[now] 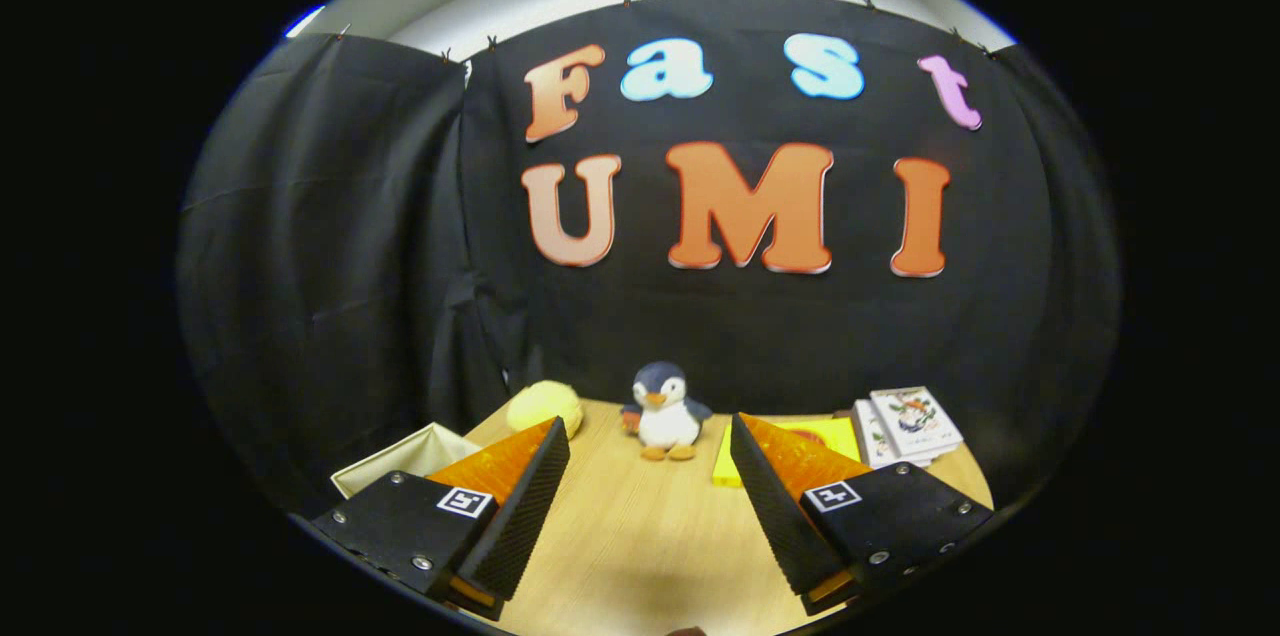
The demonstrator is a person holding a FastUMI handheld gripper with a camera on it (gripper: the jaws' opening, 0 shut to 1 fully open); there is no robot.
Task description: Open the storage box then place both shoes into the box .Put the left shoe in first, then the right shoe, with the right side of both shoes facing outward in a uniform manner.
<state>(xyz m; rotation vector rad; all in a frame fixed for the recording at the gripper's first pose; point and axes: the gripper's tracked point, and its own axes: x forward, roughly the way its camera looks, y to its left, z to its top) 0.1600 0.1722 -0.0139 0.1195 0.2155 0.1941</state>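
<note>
My gripper stands open above the wooden table, with nothing between its fingers. To the left of the left finger lies a cream-coloured box, of which a corner and a flap show; the finger hides the rest. I cannot tell whether it is open.
A plush penguin stands at the back of the table, just beyond the fingers. A yellow soft thing lies to its left. A flat yellow item and a small stack of booklets lie behind the right finger. Black cloth walls close in the back.
</note>
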